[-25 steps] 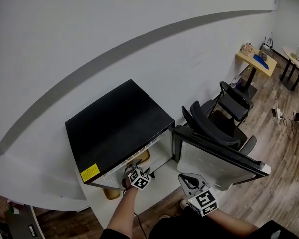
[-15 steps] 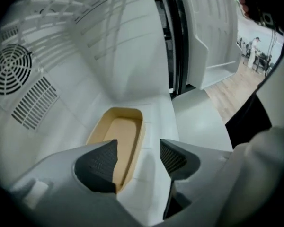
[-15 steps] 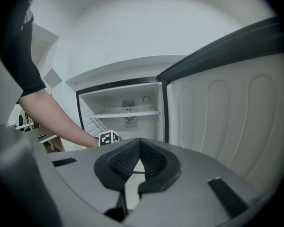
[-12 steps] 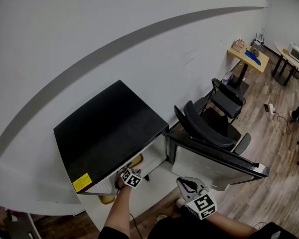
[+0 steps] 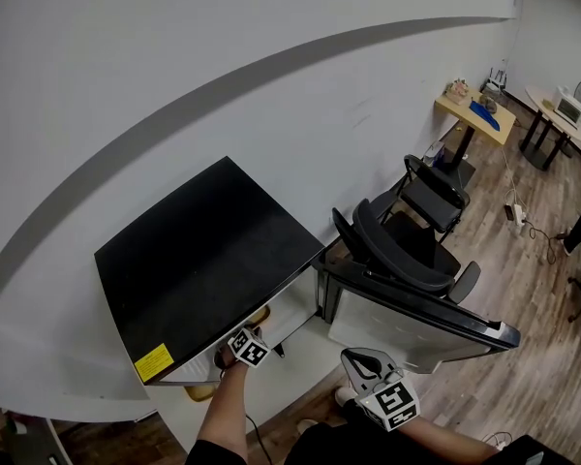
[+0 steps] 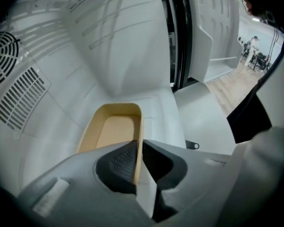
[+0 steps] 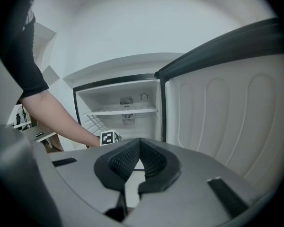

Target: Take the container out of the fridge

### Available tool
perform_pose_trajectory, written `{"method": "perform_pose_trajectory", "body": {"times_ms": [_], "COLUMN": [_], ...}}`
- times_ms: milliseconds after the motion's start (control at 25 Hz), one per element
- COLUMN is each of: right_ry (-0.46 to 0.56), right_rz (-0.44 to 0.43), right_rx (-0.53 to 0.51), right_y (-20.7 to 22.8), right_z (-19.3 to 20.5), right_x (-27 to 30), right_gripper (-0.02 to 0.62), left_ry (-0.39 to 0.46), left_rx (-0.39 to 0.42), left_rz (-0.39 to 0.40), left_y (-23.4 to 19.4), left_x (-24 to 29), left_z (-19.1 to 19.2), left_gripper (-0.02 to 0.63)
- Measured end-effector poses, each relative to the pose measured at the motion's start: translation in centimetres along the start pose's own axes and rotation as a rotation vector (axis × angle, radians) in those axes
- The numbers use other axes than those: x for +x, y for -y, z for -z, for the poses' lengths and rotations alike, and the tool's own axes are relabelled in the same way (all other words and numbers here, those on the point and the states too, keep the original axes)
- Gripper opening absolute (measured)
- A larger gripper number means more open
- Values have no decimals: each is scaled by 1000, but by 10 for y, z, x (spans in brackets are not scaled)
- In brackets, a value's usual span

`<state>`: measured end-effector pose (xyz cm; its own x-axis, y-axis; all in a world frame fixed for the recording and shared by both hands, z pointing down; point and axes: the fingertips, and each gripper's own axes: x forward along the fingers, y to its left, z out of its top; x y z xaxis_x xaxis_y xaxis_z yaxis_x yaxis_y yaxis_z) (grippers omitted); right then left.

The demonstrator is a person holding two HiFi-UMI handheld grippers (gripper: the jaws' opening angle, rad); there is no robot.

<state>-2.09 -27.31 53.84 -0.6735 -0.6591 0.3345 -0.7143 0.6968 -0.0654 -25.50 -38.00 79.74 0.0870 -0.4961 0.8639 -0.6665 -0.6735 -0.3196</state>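
1. Wide a second ago, left gripper fingers are closing, pinching the container wall inside the fridge.
2. Right gripper: fingers pressed together, empty.
3. Pinch firmly, then draw out level.

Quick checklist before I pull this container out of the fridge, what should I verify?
1. Fridge door open wide: ok.
2. Left gripper jaws closing with the container side wall between them: ok.
3. Grip firm enough to lift: cannot tell.
4. Visible part of the container empty, nothing to spill: ok.
5. Right gripper shut, empty, outside the fridge: ok.
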Motion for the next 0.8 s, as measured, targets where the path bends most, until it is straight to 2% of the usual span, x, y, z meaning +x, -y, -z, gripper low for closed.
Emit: {"method": "perform_pose_trajectory", "body": {"times_ms": [280, 440, 560, 800], "right_ry": [2, 5, 11, 26], "right_rz": [7, -4, -19, -59], "right_rx": [1, -4, -9, -9], "right_y": [0, -4, -9, -22], "right_z": [-1, -1, -2, -3], "right_x": [-4, -5, -6, -9], "right_gripper": [-5, -5, -5, -5], "left_ry": [4, 40, 63, 189], "left_rx": [14, -77, -108, -184], "left_rz": [30, 26, 24, 15], "left_y": [5, 4, 8, 39], "left_x": [-4, -13, -24, -66], "left_z": [-1, 0, 0, -13], "left_gripper": [31, 29, 29, 29]}}
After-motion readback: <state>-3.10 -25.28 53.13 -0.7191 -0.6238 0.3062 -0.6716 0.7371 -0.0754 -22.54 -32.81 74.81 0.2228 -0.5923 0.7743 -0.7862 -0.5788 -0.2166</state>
